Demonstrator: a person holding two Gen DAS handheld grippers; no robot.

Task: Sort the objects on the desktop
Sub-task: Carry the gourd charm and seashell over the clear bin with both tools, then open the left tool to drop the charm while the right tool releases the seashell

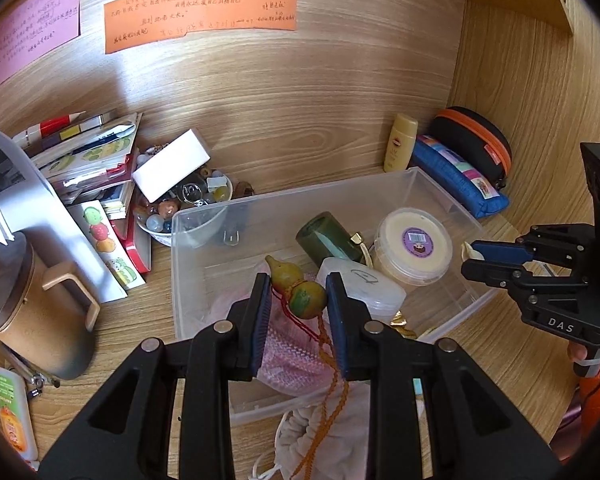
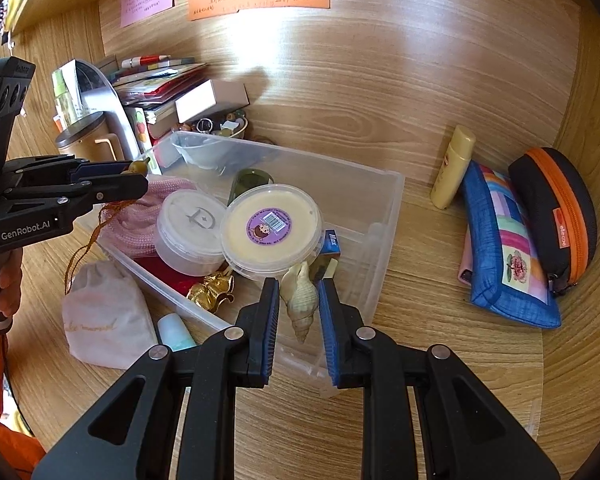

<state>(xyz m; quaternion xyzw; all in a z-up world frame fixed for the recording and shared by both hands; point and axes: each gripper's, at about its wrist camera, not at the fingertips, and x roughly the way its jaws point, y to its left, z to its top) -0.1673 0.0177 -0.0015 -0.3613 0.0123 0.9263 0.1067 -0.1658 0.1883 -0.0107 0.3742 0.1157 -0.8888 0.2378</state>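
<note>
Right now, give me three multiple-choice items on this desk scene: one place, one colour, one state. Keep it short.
1. Where is the yellow bottle?
A in the clear bin
B on the desk outside the bin
C on the books

2. Zip colour on the black case?
A orange
B green
C white

3. The right gripper is:
A open and empty
B shut on a seashell
C shut on a tub

Answers: B, it stands beside the clear bin; A, an orange zip rims it; B, the seashell sits between its pads.

Sunlit wooden desk (image 2: 440, 264), wood-panelled back wall (image 1: 300, 92)
</note>
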